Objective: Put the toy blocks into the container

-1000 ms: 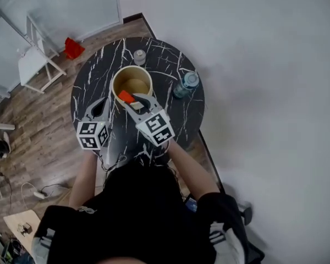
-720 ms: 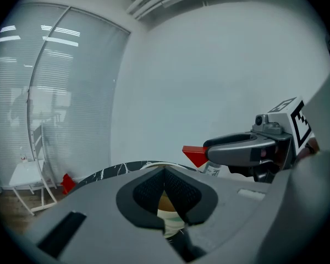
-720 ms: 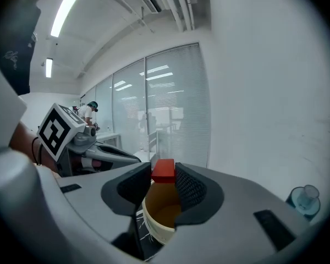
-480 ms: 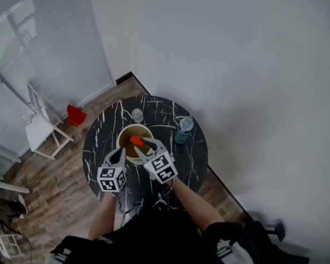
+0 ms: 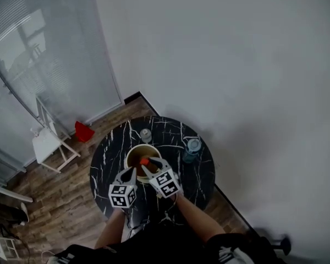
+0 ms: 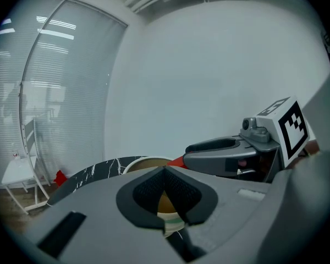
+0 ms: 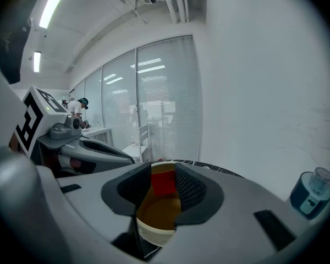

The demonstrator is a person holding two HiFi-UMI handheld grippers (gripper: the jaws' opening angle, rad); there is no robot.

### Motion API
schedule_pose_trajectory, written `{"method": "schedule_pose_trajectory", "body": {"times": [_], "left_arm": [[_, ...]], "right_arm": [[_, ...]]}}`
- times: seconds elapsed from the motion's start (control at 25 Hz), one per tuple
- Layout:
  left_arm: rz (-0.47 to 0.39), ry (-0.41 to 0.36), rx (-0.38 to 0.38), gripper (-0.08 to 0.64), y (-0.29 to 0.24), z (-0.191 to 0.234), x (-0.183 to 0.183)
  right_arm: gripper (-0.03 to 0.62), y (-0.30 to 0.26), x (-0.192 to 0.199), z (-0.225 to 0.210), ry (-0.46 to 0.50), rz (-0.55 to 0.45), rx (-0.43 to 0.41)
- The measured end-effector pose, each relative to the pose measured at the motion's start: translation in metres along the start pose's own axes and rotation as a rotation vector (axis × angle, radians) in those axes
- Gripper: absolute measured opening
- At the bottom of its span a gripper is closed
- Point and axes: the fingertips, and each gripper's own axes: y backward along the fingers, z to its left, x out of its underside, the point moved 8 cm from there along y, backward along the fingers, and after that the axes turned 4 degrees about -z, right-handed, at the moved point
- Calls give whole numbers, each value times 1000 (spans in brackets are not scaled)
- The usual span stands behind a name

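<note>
At the centre of the head view, the right gripper [image 5: 147, 163] pinches a red toy block [image 7: 164, 181] between half-spread jaws, just over the open mouth of the tan container [image 5: 143, 146]. The block is not yet released. To its lower left, the left gripper [image 5: 133, 170] is closed and empty. No loose blocks show on the round black marbled table [image 5: 113, 147], so this is likely a late one. A blue bottle [image 5: 192, 147] stands right of the container. A white chair [image 5: 52, 139] stands on the wooden floor [image 5: 55, 191] at left.
</note>
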Motion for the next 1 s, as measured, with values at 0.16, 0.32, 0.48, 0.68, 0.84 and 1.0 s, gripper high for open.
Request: {"method": "schedule_pose_trajectory", "body": {"times": [0.16, 0.32, 0.48, 0.68, 0.84, 1.0], "left_arm": [[6, 6, -6, 0, 2, 1, 4], [14, 2, 5, 0, 6, -2, 3], [19, -15, 22, 0, 7, -8, 3], [24, -56, 69, 0, 8, -20, 2], [34, -88, 115, 0, 1, -35, 2], [39, -128, 171, 0, -7, -52, 1]], "right_arm": [[130, -6, 7, 2, 8, 38, -24], [190, -6, 6, 7, 31, 64, -44], [195, -2, 6, 3, 29, 56, -41], [66, 15, 3, -3, 30, -4, -4], [0, 33, 4, -9, 29, -36, 20], [-2, 50, 10, -20, 9, -46, 73]]}}
